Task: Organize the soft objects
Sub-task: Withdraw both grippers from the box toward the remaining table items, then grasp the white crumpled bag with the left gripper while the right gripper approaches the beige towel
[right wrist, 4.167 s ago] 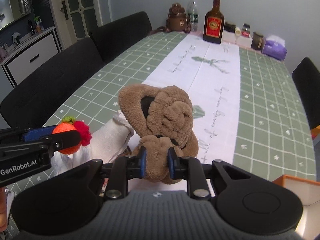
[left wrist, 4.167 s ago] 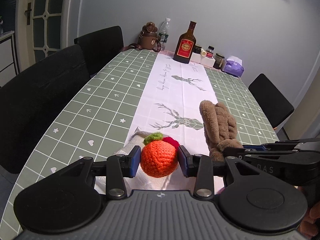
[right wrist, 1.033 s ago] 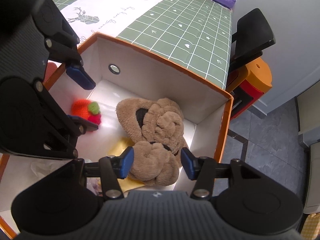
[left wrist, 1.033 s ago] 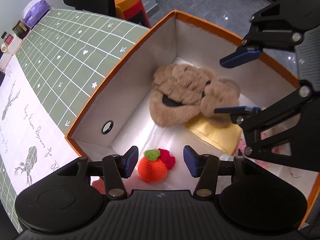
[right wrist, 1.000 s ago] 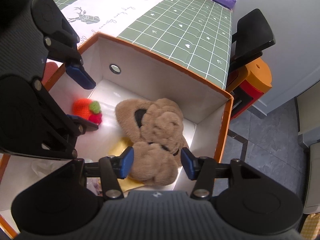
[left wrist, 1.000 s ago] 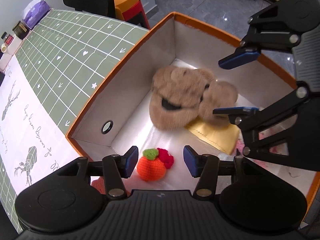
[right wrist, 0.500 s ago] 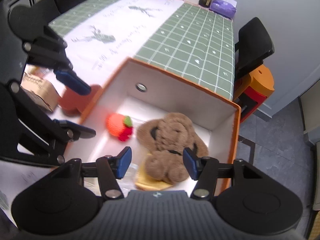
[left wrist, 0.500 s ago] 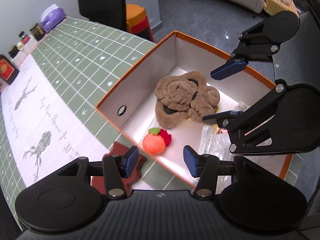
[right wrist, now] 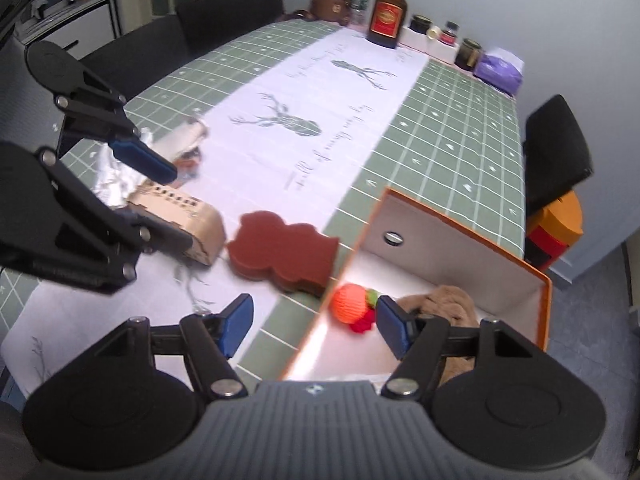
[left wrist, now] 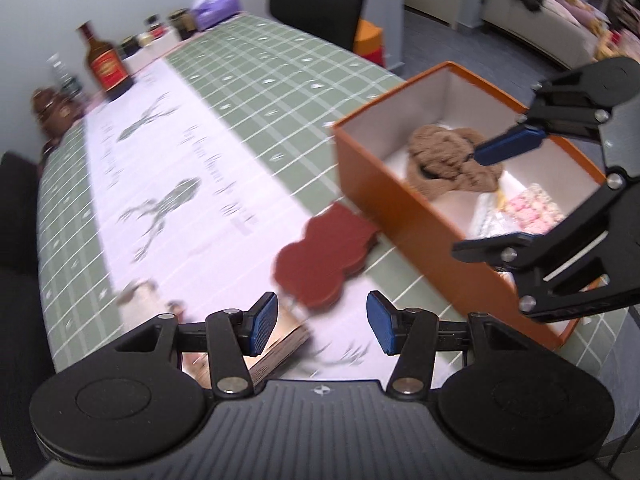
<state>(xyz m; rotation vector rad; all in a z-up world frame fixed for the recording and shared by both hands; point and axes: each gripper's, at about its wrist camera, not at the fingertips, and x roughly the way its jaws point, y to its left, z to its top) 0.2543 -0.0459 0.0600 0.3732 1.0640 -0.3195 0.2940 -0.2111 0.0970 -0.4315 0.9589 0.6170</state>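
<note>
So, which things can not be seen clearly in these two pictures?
- Knitted orange: hidden in the left wrist view by the box wall.
- Plush: right wrist view shows only a part behind the right gripper.
- Pale bundle: blurred in the left wrist view.
- Bottle label: too small to read.
- Beige box: partly behind the left gripper.

hidden: my right gripper [left wrist: 496, 194] covers part of the plush [left wrist: 444, 160] | hidden: box [right wrist: 460, 248] wall hides the plush's [right wrist: 448, 300] lower half | blurred: pad [left wrist: 324, 256], carton [left wrist: 276, 350] | cut off: chair [left wrist: 16, 216]
</note>
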